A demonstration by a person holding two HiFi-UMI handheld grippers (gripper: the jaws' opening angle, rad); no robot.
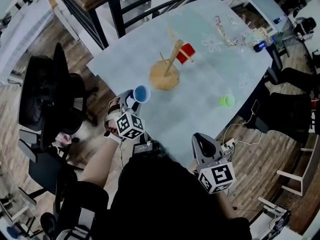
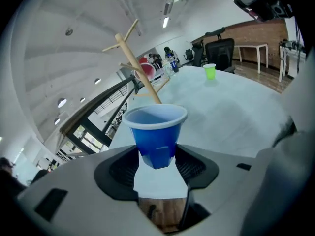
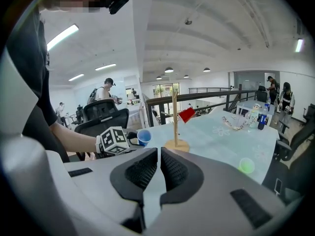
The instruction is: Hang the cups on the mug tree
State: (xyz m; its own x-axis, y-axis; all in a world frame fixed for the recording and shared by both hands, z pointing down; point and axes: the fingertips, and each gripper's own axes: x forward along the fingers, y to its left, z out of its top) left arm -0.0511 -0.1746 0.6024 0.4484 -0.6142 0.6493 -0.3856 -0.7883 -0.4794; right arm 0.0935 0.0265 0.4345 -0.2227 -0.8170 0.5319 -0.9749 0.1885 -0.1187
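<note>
My left gripper (image 2: pixel 156 154) is shut on a blue cup (image 2: pixel 156 132), which stays upright between the pads near the table's left front edge (image 1: pixel 141 93). The wooden mug tree (image 1: pixel 167 69) stands just beyond it, and a red cup (image 1: pixel 186 53) hangs on one of its pegs. Off to the right on the pale table (image 1: pixel 200 109) a green cup (image 1: pixel 227 101) lies by itself. My right gripper (image 1: pixel 202 143) hovers at the table's front edge, shut with nothing between its pads (image 3: pixel 159 168). From there the tree (image 3: pixel 174 122) and the red cup (image 3: pixel 186 114) show ahead.
A black office chair (image 1: pixel 45 99) stands left of the table, and another (image 1: pixel 295 109) to its right. Cables, a toy-like clutter and a bottle (image 1: pixel 235 34) lie at the table's far right. A dark railing (image 1: pixel 115 4) runs behind the table.
</note>
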